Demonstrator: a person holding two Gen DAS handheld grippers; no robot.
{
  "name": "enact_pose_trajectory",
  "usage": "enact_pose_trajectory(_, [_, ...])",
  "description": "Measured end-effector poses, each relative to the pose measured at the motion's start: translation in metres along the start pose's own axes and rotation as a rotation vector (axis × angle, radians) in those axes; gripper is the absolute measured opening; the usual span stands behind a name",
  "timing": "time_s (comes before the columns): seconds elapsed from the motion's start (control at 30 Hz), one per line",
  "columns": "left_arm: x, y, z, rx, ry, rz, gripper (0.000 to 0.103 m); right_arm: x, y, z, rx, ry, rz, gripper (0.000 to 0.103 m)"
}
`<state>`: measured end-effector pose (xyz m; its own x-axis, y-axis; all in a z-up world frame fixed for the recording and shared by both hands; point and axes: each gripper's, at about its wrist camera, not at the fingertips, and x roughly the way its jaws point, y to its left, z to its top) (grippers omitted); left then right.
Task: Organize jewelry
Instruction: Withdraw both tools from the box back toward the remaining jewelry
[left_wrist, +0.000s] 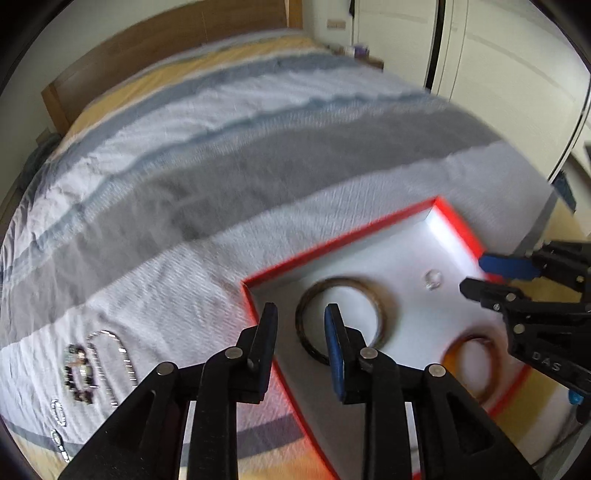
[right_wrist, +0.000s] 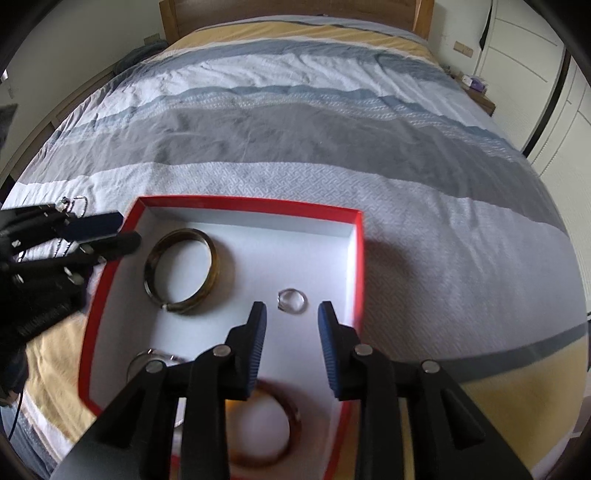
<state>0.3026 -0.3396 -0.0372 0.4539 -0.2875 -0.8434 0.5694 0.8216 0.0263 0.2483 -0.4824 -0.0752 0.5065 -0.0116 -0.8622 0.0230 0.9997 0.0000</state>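
— Silver chains (left_wrist: 110, 363) and beaded pieces (left_wrist: 75, 373) lie on the bed (left_wrist: 229, 173), left of the red box (left_wrist: 334, 242). What do your fingers hold?

— Nothing. My left fingers (left_wrist: 300, 345) stand a little apart over the dark bangle (right_wrist: 181, 271), which lies in the box.

— And on the right?

— My right fingers (right_wrist: 291, 347) are also slightly apart and empty, above the small clear ring (right_wrist: 292, 295). An amber bangle (right_wrist: 286, 424) lies nearest me.
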Motion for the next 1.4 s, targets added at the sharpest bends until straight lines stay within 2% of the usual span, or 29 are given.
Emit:
enact_pose_trajectory(0.13, [-0.061,0.022,-0.003,0.008,-0.1,-0.011,0.026,-0.049,0.003,-0.005,0.001,-0.06,-0.015,0.028])
enact_pose_trajectory(0.3, [-0.142,0.072,-0.023,0.004,-0.182,0.072,0.026,-0.111,0.006,-0.013,0.021,-0.146,-0.024,0.028])
enact_pose_trajectory(0.4, [-0.178,0.1,-0.037,-0.02,-0.179,0.125,0.026,-0.143,0.013,-0.019,0.022,-0.19,-0.027,0.028])
enact_pose_trajectory(0.67, [-0.278,0.169,-0.091,-0.142,-0.281,0.27,0.031,-0.212,0.047,-0.036,0.004,-0.287,-0.008,0.028])
enact_pose_trajectory(0.83, [-0.33,0.197,-0.126,-0.235,-0.362,0.32,0.031,-0.242,0.069,-0.042,-0.019,-0.334,0.002,0.028])
enact_pose_trajectory(0.93, [-0.356,0.21,-0.142,-0.258,-0.371,0.352,0.032,-0.259,0.082,-0.044,-0.035,-0.364,0.01,0.028])
enact_pose_trajectory(1.0, [-0.372,0.218,-0.153,-0.29,-0.376,0.387,0.036,-0.269,0.091,-0.047,-0.041,-0.382,0.019,0.028])
enact_pose_trajectory(1.07, [-0.387,0.226,-0.164,-0.328,-0.39,0.413,0.046,-0.279,0.099,-0.049,-0.048,-0.399,0.028,0.028])
enact_pose_trajectory(1.2, [-0.414,0.238,-0.185,-0.386,-0.413,0.436,0.05,-0.302,0.117,-0.055,-0.063,-0.435,0.049,0.028])
enact_pose_trajectory(1.23, [-0.422,0.24,-0.192,-0.397,-0.413,0.439,0.054,-0.307,0.12,-0.057,-0.066,-0.445,0.055,0.028])
enact_pose_trajectory(1.3, [-0.433,0.241,-0.202,-0.399,-0.416,0.454,0.057,-0.319,0.128,-0.063,-0.072,-0.464,0.058,0.028])
enact_pose_trajectory(1.4, [-0.45,0.238,-0.217,-0.397,-0.42,0.48,0.066,-0.333,0.138,-0.07,-0.077,-0.488,0.072,0.028])
